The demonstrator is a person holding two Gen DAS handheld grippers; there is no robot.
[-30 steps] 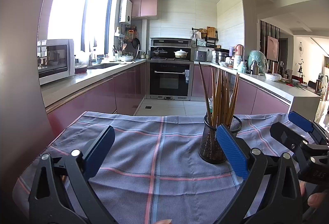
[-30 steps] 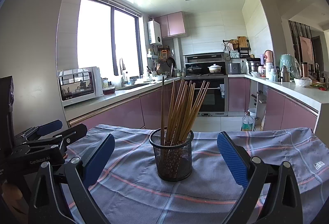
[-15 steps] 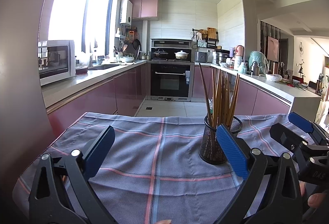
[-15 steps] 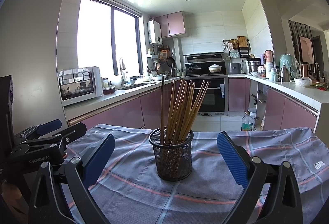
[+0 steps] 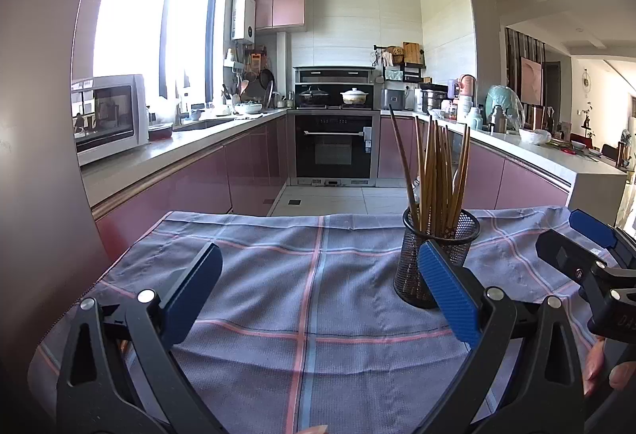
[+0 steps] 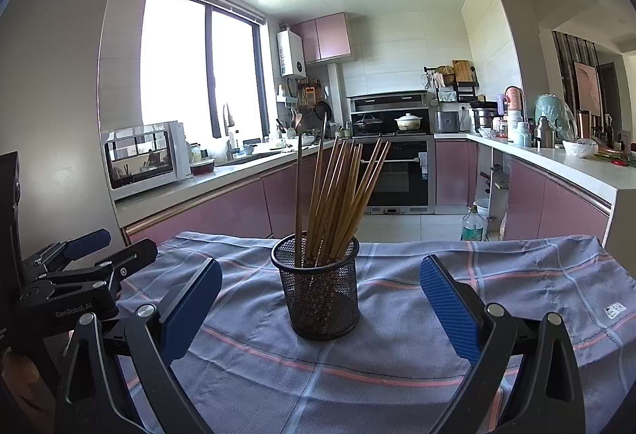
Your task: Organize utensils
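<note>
A black mesh holder stands upright on the checked cloth with several brown chopsticks upright in it. My right gripper is open and empty, its blue pads wide apart on either side of the holder and nearer than it. My left gripper is open and empty over bare cloth. The holder and chopsticks show at its right, behind the right pad. Each gripper shows in the other's view: the right one, the left one.
The grey-blue checked cloth covers the table; its far edge drops to the kitchen floor. Pink cabinets, a microwave on the left counter and an oven stand behind. A plastic bottle stands on the floor at the right.
Almost nothing has changed. Both grippers stay open and nearly still, and the holder has not moved.
</note>
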